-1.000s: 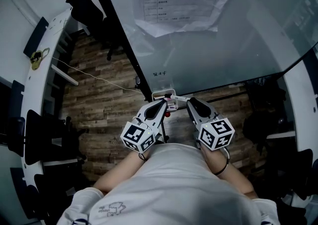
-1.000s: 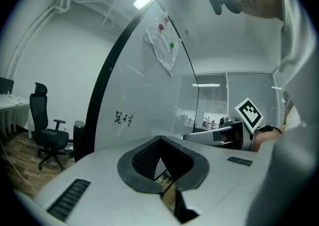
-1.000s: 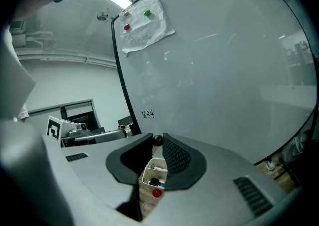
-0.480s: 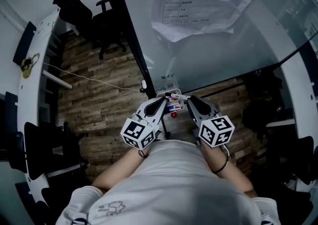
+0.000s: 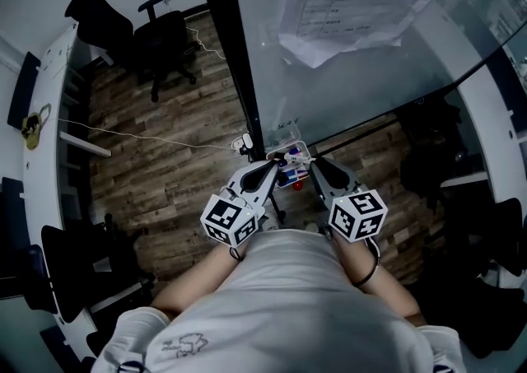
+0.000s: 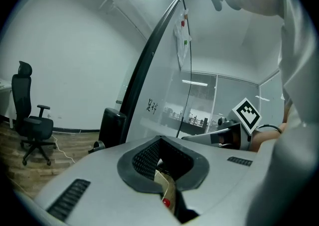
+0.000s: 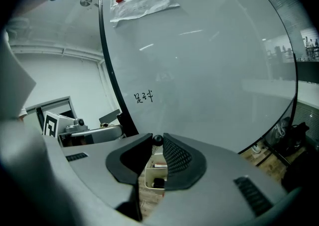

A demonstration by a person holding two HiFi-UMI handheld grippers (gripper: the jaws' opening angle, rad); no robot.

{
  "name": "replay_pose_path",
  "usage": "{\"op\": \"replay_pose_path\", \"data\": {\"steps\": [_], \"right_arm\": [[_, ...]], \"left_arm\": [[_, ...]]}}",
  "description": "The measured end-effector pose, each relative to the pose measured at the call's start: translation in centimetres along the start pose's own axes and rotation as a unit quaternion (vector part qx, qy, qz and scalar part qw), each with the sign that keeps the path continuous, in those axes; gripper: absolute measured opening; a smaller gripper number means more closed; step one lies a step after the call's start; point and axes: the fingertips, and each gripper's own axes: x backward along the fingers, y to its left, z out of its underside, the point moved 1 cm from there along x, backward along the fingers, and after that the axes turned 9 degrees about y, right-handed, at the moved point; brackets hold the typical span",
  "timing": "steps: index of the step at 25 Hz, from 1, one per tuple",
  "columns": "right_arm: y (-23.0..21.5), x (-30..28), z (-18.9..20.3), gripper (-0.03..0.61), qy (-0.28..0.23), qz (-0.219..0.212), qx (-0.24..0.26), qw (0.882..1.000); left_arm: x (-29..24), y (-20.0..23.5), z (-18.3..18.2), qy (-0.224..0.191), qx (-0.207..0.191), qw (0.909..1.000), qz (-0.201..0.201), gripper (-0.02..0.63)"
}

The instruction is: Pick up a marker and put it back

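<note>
grey hand-held grippers, two (left (image 5: 274, 168), right (image 5: 314, 166)); one tray (image 5: 286, 147)

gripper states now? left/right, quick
Left gripper: open, narrow gap, nothing held.
Right gripper: open, nothing held; marker tray shows through the gap.

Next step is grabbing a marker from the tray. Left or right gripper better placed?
Right, probably. The right gripper has its open jaws framing the tray and a marker. The left gripper is also close, but its own view doesn't show the tray.
</note>
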Motion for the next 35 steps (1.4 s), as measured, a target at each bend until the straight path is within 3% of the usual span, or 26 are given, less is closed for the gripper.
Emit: {"op": "replay_pose_path", "data": {"steps": [9, 35], "right_arm": [[0.0, -1.2, 0.9, 0.074, 0.017, 0.008, -0.006, 1.0], [-4.7, -4.8, 1.2, 0.074, 0.092, -0.055, -0.002, 0.994]], "left_arm": [[0.3, 1.5, 1.0, 0.008, 0.018, 0.9998, 0.001, 0.006], [-2.8, 2.0, 2.7, 0.022, 0.073, 0.9932, -0.088, 0.006]]}}
